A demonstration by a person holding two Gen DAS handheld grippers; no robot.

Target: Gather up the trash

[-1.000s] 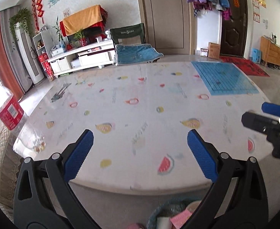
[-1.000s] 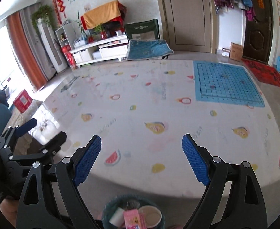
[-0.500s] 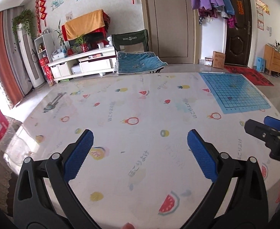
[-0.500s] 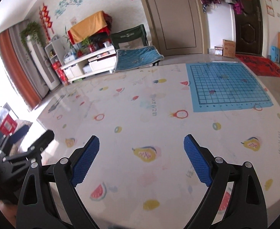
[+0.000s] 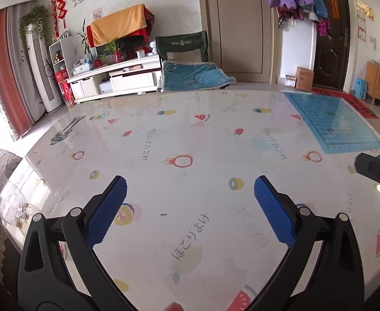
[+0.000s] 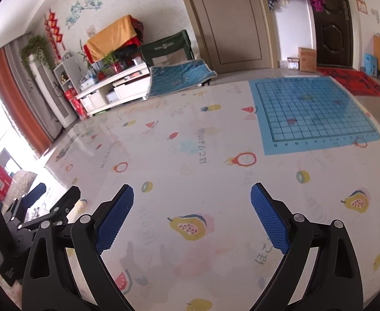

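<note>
Now both grippers — left gripper (image 5: 190, 189), right gripper (image 6: 192, 194) — fingers spread wide, empty, above fruit-print table (image 5: 190, 134).

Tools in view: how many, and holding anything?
2. Left tool open and empty over the table's near-left part; right tool open and empty beside it, nearer the blue grid mat.

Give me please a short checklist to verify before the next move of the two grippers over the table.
1. Left gripper open and holding nothing: ok.
2. Right gripper open and holding nothing: ok.
3. Trash to pick up in view on the table: not ok, only the printed cover and a blue grid mat show.
4. Trash bin in view: not ok, neither camera shows it now.
5. Grippers apart from each other: ok, each shows only at the edge of the other's view.
6. Small dark speck is trash: cannot tell.
</note>
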